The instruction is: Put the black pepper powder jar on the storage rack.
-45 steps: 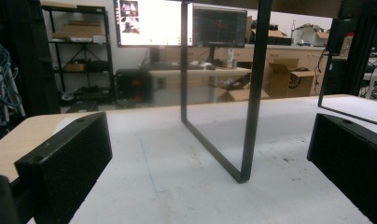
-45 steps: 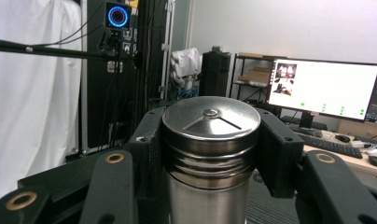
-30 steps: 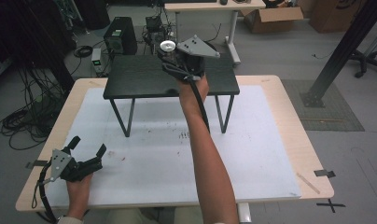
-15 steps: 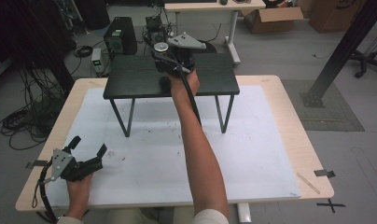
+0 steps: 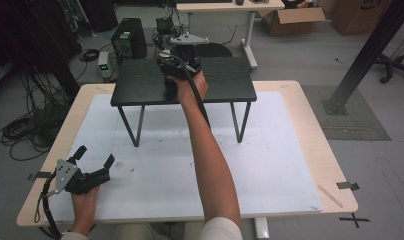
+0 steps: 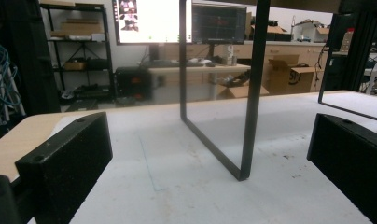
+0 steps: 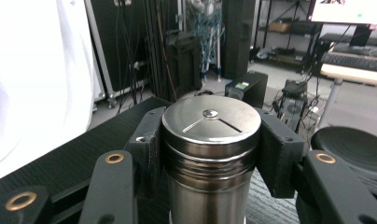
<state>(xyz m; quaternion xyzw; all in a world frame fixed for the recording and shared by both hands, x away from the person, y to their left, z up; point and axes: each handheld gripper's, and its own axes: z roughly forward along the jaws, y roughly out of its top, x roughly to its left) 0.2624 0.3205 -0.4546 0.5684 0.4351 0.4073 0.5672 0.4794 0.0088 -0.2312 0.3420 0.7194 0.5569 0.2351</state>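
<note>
- Right gripper (image 7: 210, 154) clamped on a steel canister (image 7: 210, 154); in the right gripper view both black jaws press against its sides just under the lid. Canister stands upright.
- Lid is flat, brushed metal, with a small centre rivet and a thin raised line across it. Canister's lower body is cut off by the bottom edge of that view, so its base and what it stands on cannot be confirmed there.
- High view: right gripper (image 5: 176, 62) sits over the back edge of the small black table (image 5: 140, 85), arm stretched forward across the white mat (image 5: 270, 150). The canister (image 5: 164, 55) shows as a small round silver top just left of the gripper body; the rest is hidden by the hand and gripper.
- Whether the canister rests on the black table or is lifted off it: cannot tell.
- Left gripper (image 5: 95, 162) low at the near left corner of the mat, jaws spread wide, nothing between them.
- Left gripper view: two jaws far apart, cropped at the frame edges; between them, farther off, a black table leg (image 6: 252, 93) stands on the mat.
</note>
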